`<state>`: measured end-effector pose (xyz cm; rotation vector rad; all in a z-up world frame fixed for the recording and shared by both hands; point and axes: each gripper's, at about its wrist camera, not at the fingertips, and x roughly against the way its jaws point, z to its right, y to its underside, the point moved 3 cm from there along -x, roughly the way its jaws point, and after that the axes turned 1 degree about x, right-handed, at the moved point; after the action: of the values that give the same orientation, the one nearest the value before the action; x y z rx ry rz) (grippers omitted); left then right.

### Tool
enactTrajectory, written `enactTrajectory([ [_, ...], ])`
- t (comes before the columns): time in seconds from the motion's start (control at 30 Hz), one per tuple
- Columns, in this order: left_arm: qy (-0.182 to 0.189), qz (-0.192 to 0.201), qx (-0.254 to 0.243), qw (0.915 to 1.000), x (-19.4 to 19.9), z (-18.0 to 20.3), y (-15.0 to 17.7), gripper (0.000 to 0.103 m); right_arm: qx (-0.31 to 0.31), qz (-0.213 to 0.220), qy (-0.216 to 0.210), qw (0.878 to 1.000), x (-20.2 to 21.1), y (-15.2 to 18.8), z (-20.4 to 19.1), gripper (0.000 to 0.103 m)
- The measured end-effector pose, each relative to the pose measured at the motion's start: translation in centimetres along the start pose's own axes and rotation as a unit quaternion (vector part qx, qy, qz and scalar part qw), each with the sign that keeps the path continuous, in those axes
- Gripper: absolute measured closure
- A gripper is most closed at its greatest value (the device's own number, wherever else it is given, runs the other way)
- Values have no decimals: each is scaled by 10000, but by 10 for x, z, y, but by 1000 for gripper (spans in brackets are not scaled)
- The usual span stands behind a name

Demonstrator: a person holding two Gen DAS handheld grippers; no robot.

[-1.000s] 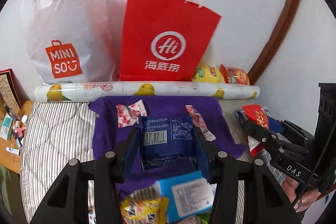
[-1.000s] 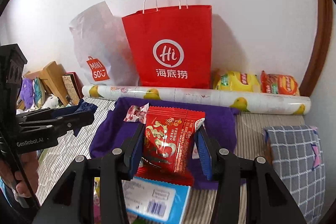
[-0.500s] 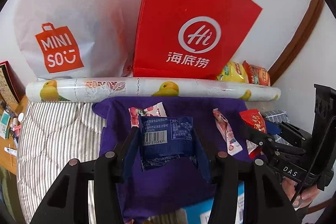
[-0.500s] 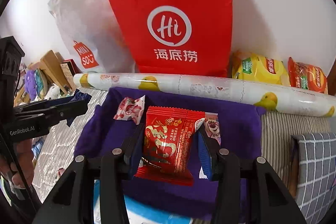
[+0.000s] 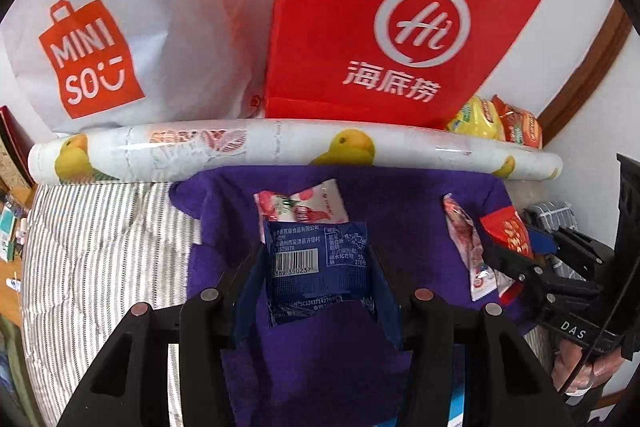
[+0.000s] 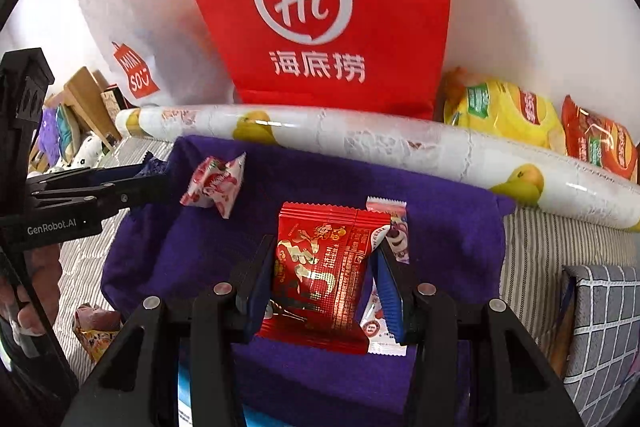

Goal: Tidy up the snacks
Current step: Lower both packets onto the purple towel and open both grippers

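Note:
My left gripper is shut on a blue snack packet with a barcode, held low over a purple cloth. Just beyond it a red-and-white candy packet lies on the cloth. My right gripper is shut on a red snack packet with gold print, above the same purple cloth. A pink bear-print packet lies on the cloth right behind it. The red-and-white candy packet sits at the cloth's left. Each gripper appears in the other's view, the right gripper and the left gripper.
A patterned roll lies along the cloth's far edge. Behind it stand a red paper bag and a white plastic bag against the wall. Yellow and orange snack bags sit at the far right. A grey checked cushion lies right.
Both grippers have moved forward and down toward the purple cloth, still gripping their packets. The bags and roll loom larger, and the light blue box at the bottom has almost left view.

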<state>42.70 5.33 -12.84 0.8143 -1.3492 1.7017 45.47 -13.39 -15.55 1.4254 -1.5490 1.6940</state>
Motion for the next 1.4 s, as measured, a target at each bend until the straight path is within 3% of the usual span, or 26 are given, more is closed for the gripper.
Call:
enactTrajectory([
  [0.3,-64,-196,159,9997,-8,-15,0,54,178,-618,-83,9979,-35,14,-11,56],
  [0.87,-137,-611,123,9980,-34,-7,12,54,532,-936,55,9942,-55,27,-24,55],
  [1.0,-124,-680,139,9975,-40,-5,14,53,576,-863,56,9946,-57,22,-31,45],
  [1.4,-117,-786,232,9966,-49,1,15,45,142,-22,-114,9998,-5,3,-21,36],
])
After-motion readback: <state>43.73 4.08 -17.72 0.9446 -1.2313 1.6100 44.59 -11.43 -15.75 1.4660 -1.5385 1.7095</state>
